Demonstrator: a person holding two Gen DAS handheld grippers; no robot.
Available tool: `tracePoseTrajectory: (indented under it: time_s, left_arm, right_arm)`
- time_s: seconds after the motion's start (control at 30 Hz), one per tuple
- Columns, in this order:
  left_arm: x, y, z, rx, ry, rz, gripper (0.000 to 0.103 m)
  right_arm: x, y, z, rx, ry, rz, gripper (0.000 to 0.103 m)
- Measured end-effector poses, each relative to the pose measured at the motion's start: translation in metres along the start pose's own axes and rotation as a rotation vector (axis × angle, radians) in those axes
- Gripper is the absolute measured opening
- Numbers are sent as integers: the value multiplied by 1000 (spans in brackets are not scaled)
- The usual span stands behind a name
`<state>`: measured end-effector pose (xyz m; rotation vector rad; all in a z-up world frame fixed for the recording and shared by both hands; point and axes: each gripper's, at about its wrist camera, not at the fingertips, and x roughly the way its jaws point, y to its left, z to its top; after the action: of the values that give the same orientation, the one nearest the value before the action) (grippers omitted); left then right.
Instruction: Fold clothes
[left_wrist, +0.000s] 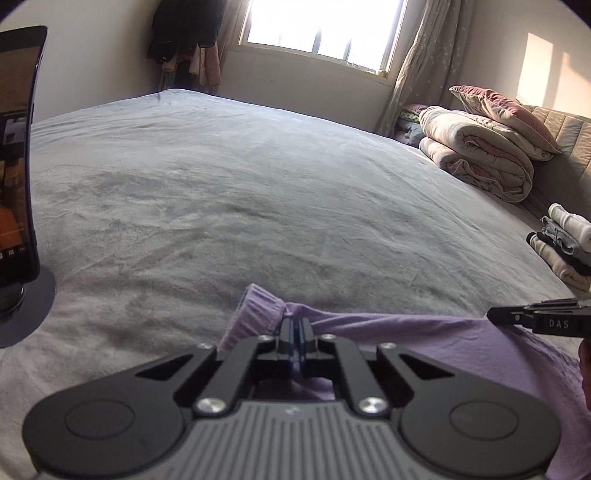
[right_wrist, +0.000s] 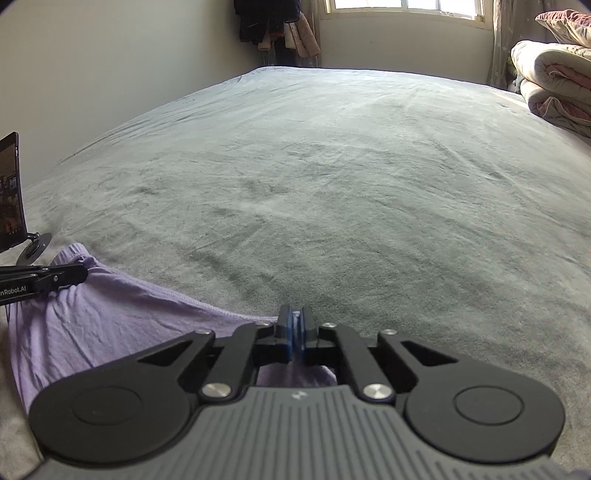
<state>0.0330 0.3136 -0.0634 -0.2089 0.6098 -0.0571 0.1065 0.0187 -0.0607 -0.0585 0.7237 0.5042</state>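
**Both grippers clamped on the purple garment at the near edge of the bed**

With its two black fingers pinched together, the left gripper has a bunch of purple garment caught between the blue pads, right beside a ribbed cuff that stands up just left of the fingers. Over on the other side, the right gripper is squeezed just as tight, and a thin edge of the same purple cloth runs into its pads, with more fabric showing below through the gap in the frame. From the right wrist view the left gripper pokes in at the left border, sitting on the cuff end of the cloth; from the left wrist view the right gripper comes in at the right border, on the far end of it. Between the two, the garment lies stretched and wrinkled along the near edge of the bed, flat on the grey blanket. Beyond it the blanket runs bare towards the window. A phone on a round stand sits at the left edge of the bed. A stack of folded clothes rests at the right, and behind it a rolled quilt with a pillow on top. Dark clothes hang in the far corner.
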Motion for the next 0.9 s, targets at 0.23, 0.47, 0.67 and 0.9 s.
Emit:
tracePoseTrajectory:
  time_s: [0.23,0.47,0.67,0.9]
  left_arm:
    - [-16,-12,1,45,-15,-12,14]
    - [-37,-14,-5,64,-16,-52,17]
    - [-49,-11,-19,84,15,-58,17]
    - [-52,-3,-29,86,37,-37,17]
  right_arm:
    - [-20,6,2,-33,-27,-22,28]
    - [-44,19,-6,-67,-58,-10,47]
    - [-62,31,-20,-77,-44,13,47]
    - [-83,32,-41,-72,-31,7,47]
